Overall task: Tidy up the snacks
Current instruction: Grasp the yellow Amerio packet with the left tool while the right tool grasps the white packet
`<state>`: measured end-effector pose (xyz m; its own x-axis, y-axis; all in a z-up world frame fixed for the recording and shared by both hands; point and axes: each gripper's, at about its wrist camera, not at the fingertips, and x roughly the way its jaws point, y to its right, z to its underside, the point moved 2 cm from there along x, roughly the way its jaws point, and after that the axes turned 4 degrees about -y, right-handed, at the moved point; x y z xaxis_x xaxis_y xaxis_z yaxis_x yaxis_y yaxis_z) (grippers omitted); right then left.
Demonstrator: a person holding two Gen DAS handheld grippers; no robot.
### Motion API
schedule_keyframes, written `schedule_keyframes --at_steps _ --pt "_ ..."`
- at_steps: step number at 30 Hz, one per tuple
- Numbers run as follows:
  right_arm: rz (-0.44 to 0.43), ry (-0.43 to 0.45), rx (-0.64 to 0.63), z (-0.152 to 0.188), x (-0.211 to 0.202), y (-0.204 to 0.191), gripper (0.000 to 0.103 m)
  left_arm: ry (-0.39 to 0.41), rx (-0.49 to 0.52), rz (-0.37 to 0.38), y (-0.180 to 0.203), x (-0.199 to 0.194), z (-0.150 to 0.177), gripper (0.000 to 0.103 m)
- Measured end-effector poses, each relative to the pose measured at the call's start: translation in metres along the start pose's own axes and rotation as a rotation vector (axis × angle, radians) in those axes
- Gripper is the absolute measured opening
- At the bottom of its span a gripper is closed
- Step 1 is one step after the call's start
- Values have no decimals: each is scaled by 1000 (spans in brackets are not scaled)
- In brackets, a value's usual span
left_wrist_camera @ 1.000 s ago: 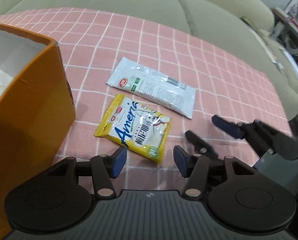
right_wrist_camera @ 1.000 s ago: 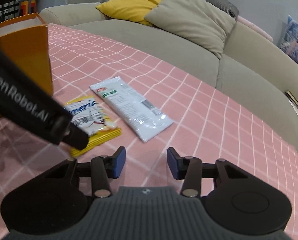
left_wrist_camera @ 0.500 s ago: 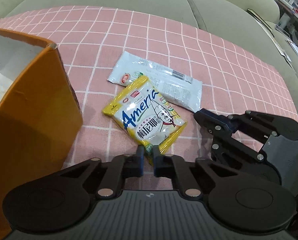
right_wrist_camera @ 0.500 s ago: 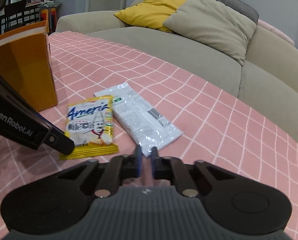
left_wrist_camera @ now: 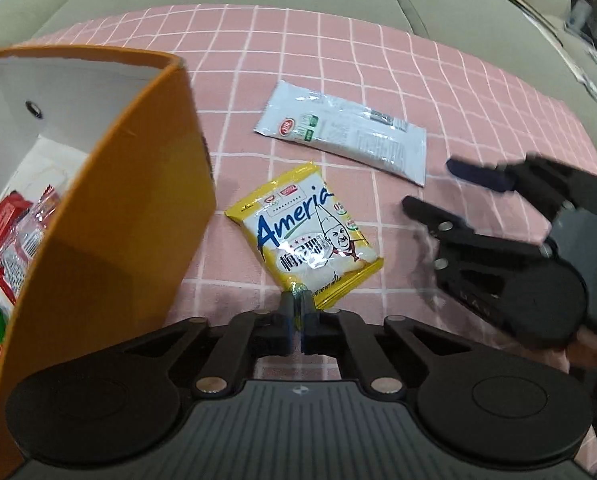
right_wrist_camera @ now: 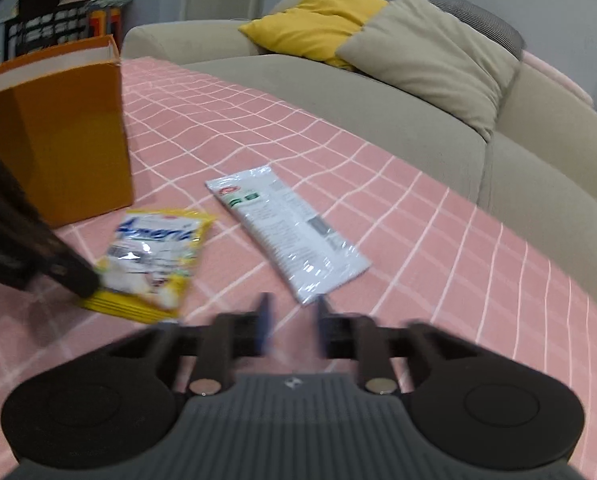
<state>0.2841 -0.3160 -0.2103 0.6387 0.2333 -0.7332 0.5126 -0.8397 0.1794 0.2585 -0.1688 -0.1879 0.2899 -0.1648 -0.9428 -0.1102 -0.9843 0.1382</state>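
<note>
My left gripper [left_wrist_camera: 296, 307] is shut on the near corner of a yellow "Ameria" snack packet [left_wrist_camera: 304, 238], which hangs just above the pink checked cloth; the packet also shows in the right wrist view [right_wrist_camera: 150, 260]. A white snack packet [left_wrist_camera: 344, 133] lies flat beyond it, seen in the right wrist view too [right_wrist_camera: 288, 232]. My right gripper [right_wrist_camera: 292, 320] is open and empty, its jaws apart just short of the white packet's near end; it shows in the left wrist view [left_wrist_camera: 442, 186]. An orange box [left_wrist_camera: 110, 200] stands at the left with several snacks inside.
The orange box [right_wrist_camera: 58, 140] stands left of both packets. A beige sofa [right_wrist_camera: 378, 92] with a yellow cushion [right_wrist_camera: 314, 24] and a beige cushion [right_wrist_camera: 430, 52] runs behind the cloth-covered surface. Shelving stands at far left.
My left gripper closed on the yellow packet's corner and lifted and swung it toward the box. My right gripper closed half a second ago and has opened again, moving, blurred.
</note>
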Motion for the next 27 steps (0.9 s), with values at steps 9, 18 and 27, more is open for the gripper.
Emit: schedule_keyframes --at_steps 9,18,27 --pt "-87 -20 -157 -31 36 20 85 97 -216 77 -10 -3 -18 78" --pt "-206 -88 16 -38 54 41 76 72 -280 23 -2 20 -36 84" --pt "-131 -89 104 -23 37 38 63 86 -217 -28 6 25 -34 78"
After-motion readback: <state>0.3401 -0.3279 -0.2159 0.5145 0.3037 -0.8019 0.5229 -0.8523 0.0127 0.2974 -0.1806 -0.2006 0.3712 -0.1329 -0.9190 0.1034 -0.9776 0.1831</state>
